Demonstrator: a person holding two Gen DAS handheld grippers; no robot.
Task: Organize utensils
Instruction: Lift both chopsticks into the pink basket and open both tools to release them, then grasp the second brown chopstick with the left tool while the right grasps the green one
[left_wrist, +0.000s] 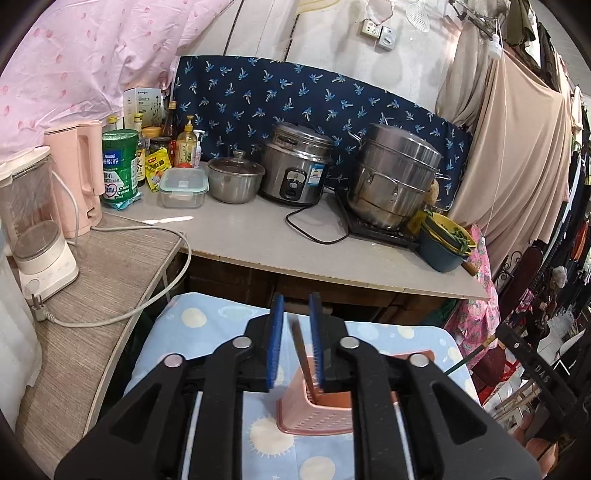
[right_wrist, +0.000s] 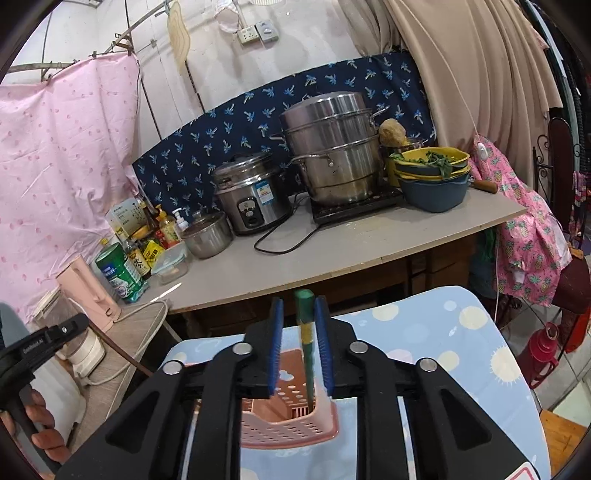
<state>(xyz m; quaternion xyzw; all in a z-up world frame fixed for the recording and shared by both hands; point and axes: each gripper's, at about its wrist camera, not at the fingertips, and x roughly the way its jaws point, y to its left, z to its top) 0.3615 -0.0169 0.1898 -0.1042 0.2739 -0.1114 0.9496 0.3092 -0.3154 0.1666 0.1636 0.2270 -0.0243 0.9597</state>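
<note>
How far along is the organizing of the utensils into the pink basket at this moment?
Underway. Done: nothing can be confirmed; the pink basket looks empty apart from what the grippers hold. In hand: the right gripper holds a green-handled utensil with its lower end inside the basket; the left gripper holds a thin, blurred item above it. Left: release both. No other loose utensils are visible on the cloth.

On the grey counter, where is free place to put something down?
Bare patch: front of the grey counter, bordered by the black cord and the counter's edge. Crowded: back row, from green tin to steel steamer pot and stacked bowls.
</note>
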